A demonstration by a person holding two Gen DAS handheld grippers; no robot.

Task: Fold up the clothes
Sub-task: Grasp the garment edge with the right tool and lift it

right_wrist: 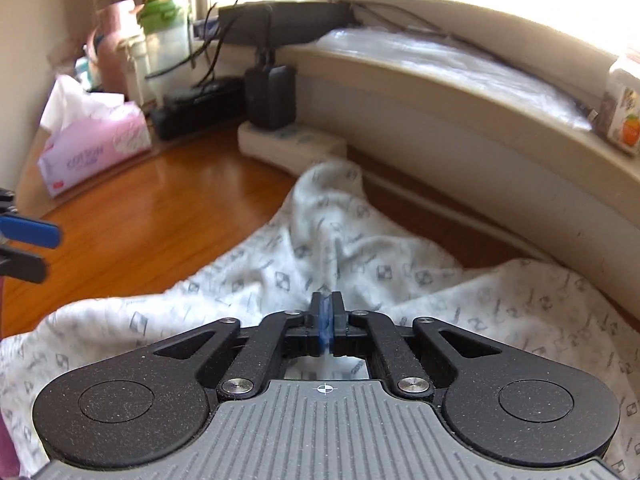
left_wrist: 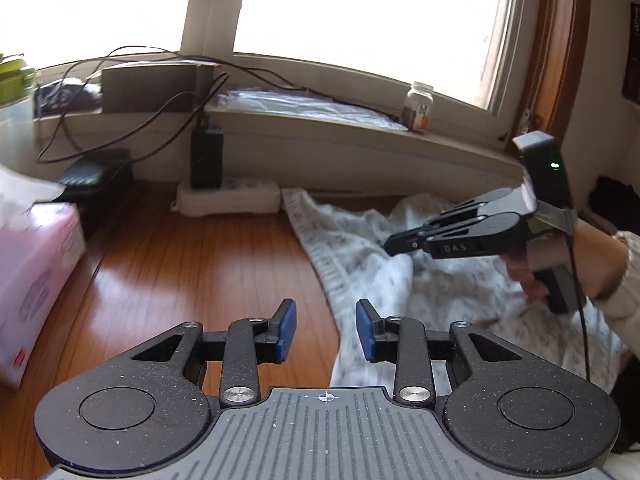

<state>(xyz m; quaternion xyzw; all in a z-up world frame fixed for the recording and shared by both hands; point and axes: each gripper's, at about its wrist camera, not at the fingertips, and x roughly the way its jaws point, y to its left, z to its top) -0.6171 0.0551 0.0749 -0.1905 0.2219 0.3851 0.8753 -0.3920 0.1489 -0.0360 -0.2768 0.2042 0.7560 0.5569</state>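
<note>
Left gripper stands released, empty, above the wooden floor. Right gripper is clenched, pads together, over the patterned white garment crumpled below the windowsill.

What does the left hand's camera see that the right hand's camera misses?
Only the left wrist view shows the person's hand gripping the right gripper from the side, above the white patterned garment.

Only the right wrist view shows the green-lidded containers and that gripper's blue pads pressed together.

Both show the garment, pink tissue box, power strip and wooden floor.
</note>
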